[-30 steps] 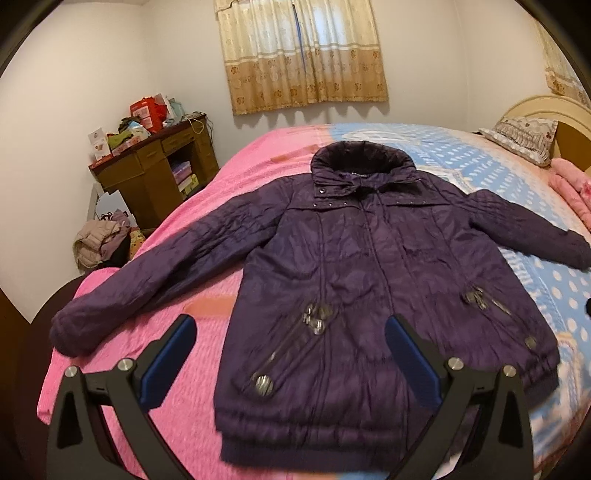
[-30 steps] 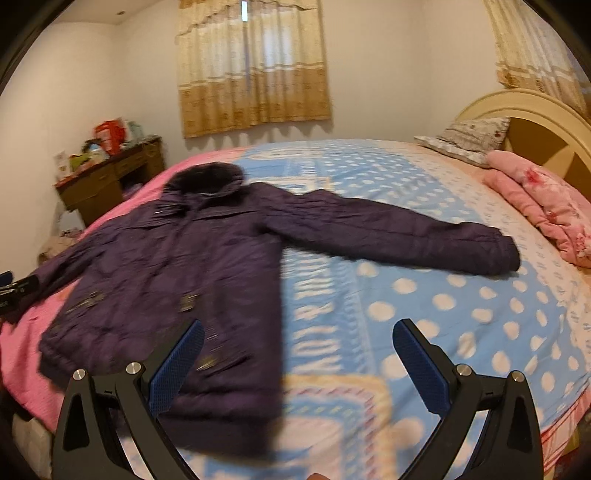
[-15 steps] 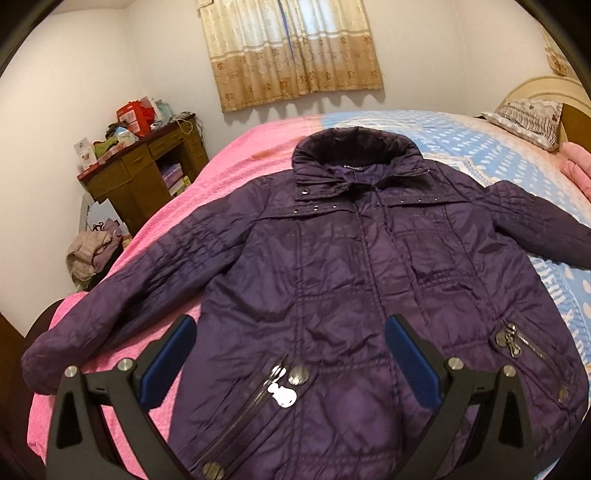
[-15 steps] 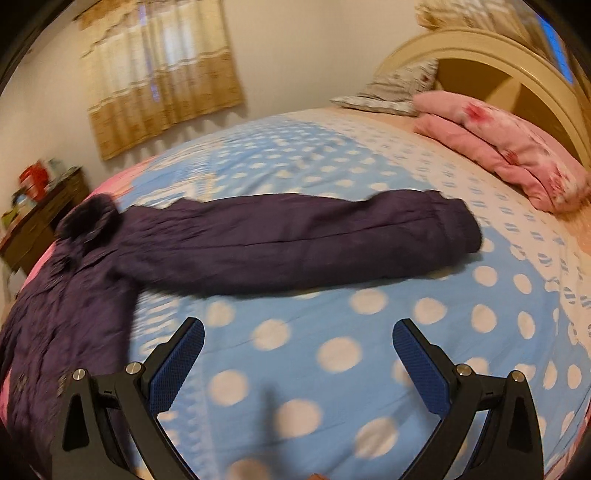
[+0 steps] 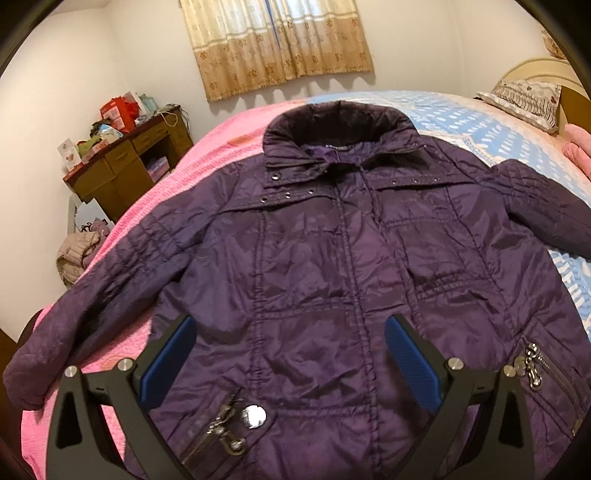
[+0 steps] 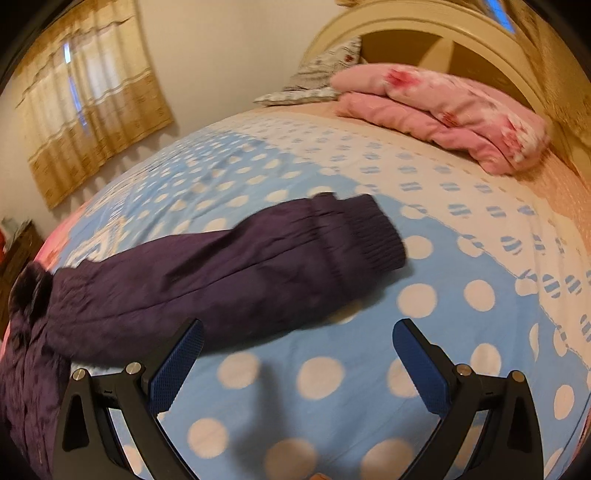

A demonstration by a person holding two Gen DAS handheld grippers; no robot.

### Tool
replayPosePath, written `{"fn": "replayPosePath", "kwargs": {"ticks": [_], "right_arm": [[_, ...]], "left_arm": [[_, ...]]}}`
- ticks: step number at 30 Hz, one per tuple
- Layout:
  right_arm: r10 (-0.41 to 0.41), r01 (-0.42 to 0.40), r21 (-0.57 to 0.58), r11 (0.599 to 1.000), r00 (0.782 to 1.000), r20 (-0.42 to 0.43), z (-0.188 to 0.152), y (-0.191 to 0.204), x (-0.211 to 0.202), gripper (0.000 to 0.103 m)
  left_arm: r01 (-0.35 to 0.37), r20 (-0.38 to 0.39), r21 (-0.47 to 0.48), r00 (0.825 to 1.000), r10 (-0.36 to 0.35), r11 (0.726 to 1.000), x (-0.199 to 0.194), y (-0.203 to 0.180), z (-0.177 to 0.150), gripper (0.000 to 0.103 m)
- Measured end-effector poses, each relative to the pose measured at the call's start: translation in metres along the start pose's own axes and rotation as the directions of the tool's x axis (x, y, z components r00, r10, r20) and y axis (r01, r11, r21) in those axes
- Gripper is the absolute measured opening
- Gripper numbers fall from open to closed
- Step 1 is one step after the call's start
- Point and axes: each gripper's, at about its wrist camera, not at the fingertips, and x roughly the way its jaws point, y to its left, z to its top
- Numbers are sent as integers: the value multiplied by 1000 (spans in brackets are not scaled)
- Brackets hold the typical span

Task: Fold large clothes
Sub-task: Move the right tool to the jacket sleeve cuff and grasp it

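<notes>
Jacket [image 5: 332,266] fills most of what we see through the left wrist camera: a purple quilted one, lying flat and face up on the bed [image 5: 221,147], collar toward the curtain [image 5: 280,40]. Our left hand-held gripper [image 5: 286,362] hangs over its lower front with both blue pads spread wide, holding nothing. One sleeve [image 5: 92,306] stretches out over the pink side of the bedcover. A zip pocket with a round metal snap [image 5: 253,416] sits just below the gripper. Against the wall stands a wooden bench [image 5: 125,166] piled with boxes and bags; we cannot tell what is in them. A heap of clothes [image 5: 77,251] lies on the floor beside it. A pillow [image 5: 528,98] rests near the headboard.

Through the right wrist camera we see the other sleeve [image 6: 229,273] laid straight across the blue dotted sheet [image 6: 332,376], its ribbed cuff [image 6: 373,236] pointing toward the headboard [image 6: 443,22]. Our right hand-held gripper [image 6: 297,354] is wide open too, empty, just beside the sleeve and above the sheet. A folded pink quilt [image 6: 454,114] lies by the headboard, touching a pillow [image 6: 317,77]. The picture is slightly blurred.
</notes>
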Motion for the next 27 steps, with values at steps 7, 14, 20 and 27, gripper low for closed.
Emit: {"fn": "replayPosePath", "kwargs": {"ticks": [7, 14, 20, 27], "right_arm": [[65, -59, 127, 990, 997, -40, 10, -30, 26, 102], [197, -179, 238, 955, 979, -54, 27, -38, 46, 67], [228, -207, 256, 944, 972, -54, 33, -37, 57, 36], [200, -201, 161, 966, 980, 22, 42, -20, 31, 28]], "left_arm": [[9, -48, 22, 999, -8, 1000, 20, -14, -3, 103], [19, -63, 7, 998, -18, 1000, 25, -15, -5, 103], [18, -62, 5, 998, -18, 1000, 27, -15, -5, 103], [17, -69, 7, 997, -17, 1000, 30, -17, -5, 103]]}}
